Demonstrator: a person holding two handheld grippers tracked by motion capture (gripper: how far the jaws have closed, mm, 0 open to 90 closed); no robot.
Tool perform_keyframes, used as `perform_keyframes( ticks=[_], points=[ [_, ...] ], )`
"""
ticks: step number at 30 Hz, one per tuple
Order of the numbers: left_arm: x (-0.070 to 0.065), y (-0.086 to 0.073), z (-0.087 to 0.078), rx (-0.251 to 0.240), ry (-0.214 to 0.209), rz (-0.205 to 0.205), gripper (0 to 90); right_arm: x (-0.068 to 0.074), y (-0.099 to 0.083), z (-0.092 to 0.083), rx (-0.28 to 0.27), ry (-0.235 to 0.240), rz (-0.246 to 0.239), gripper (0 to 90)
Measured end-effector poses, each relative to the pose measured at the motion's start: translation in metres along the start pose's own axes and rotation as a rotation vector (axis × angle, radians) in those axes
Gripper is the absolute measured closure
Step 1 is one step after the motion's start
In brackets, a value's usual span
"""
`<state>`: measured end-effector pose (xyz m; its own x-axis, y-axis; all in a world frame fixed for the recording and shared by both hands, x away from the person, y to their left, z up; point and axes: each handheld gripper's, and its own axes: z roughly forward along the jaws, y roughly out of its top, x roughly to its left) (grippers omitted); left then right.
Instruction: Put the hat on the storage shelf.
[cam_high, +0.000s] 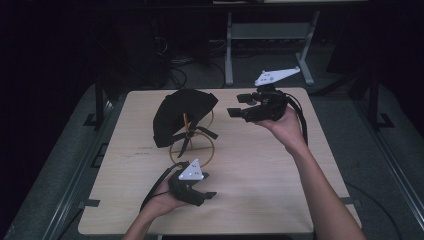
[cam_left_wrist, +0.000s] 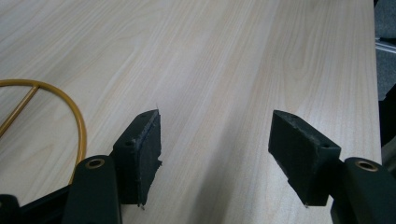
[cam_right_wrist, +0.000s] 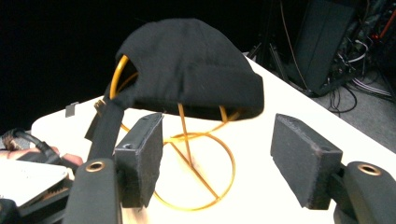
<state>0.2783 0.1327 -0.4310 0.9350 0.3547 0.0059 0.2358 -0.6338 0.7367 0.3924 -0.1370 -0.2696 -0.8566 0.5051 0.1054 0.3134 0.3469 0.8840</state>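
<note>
Cap: a black fabric cap (cam_high: 181, 116) is seen draped over a gold wire stand (cam_high: 195, 145) near the far middle of the wooden table (cam_high: 260, 170); in the right gripper view the cap (cam_right_wrist: 191, 65) sits on the stand's upper hoop, with its strap (cam_right_wrist: 105, 126) hanging down at one side.
Stand: the gold wire stand (cam_right_wrist: 196, 158) is made of thin hoops and a slim upright; it is judged light and easily tipped or dragged if the cap is pulled sideways.
Handling: the cap is judged soft, light and limp, not fragile; it will fold and sag once lifted, and cloth should not slip much between padded jaws.
Where to grip: the folded lower band at the cap's front edge is judged the best hold, being thicker and clear of the wire; the loose strap is a second choice.
Left gripper: the left gripper (cam_high: 204, 189) is held low over the near part of the table, jaws parted with nothing between them, beside the stand's base ring (cam_left_wrist: 70, 112).
Right gripper: the right gripper (cam_high: 240, 107) is held just right of the cap, pointed at it, jaws wide apart and empty, not touching the cloth.
Risk: wire may be caught along with the fabric if the pinch is taken too deep.
</note>
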Motion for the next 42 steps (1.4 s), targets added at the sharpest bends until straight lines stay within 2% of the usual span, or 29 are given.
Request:
perform_keyframes(
  ticks=[9,20,42],
  points=[
    [-0.001,0.0,0.001,0.008,0.0,-0.002,33.4,-0.009,-0.029,-0.023,0.008,-0.02,0.04,30.1],
    [0.0,-0.001,0.001,0.02,0.003,0.002,32.3,-0.015,-0.053,-0.044,0.009,-0.048,0.064,27.4],
    [0.0,-0.001,0.002,0.021,0.004,-0.001,31.7,-0.021,-0.1,-0.067,0.038,-0.08,0.117,24.8]
  ],
)
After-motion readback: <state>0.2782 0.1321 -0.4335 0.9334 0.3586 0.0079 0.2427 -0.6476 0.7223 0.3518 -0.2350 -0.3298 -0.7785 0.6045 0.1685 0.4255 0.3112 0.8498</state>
